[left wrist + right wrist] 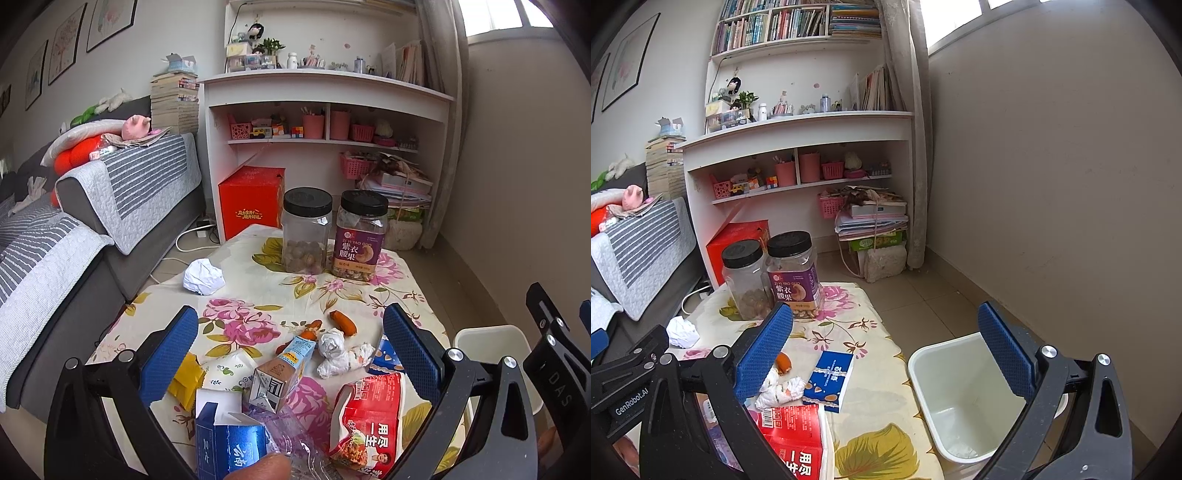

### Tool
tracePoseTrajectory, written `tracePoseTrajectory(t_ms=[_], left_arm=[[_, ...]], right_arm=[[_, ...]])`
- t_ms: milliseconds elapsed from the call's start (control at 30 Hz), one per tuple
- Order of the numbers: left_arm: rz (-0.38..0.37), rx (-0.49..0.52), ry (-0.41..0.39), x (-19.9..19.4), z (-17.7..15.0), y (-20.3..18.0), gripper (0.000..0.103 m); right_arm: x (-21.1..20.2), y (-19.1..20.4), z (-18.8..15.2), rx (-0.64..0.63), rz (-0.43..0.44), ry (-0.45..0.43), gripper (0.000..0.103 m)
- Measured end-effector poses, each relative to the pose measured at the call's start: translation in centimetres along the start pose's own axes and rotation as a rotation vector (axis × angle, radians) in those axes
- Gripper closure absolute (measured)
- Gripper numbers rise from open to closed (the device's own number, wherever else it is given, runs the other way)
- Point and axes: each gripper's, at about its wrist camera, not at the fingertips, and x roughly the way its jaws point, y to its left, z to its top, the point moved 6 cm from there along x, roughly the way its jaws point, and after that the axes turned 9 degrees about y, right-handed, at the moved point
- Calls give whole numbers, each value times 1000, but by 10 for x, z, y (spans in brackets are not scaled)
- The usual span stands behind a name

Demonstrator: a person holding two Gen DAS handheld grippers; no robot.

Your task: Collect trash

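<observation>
Trash litters a floral tablecloth (258, 266): a crumpled paper ball (203, 276), orange peels (343, 322), a tissue wad (338, 354), a small drink carton (280, 373), a yellow wrapper (186, 384), a blue pack (229, 439) and a red snack packet (369, 417). My left gripper (291, 350) hangs open just above this pile, holding nothing. My right gripper (884, 350) is open too, hovering between the table's right edge and a white bin (945, 387) on the floor. A blue box (831, 380) and the red packet (794, 435) lie below its left finger.
Two black-lidded jars (306, 232) (360, 236) stand at the table's far end. A grey sofa (129, 221) runs along the left, with a white shelf unit (325, 96) and a red carton (251, 201) behind. A fingertip (258, 469) shows at the bottom edge. A wall (1052, 184) is close on the right.
</observation>
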Motion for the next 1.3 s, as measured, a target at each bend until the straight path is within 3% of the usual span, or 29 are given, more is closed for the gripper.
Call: tracePoseTrajectory(t_ms=[1300], left_arm=[[9,4,39,9,-11,3,6]], right_arm=[[7,-1,-6,-9,15,45,7]])
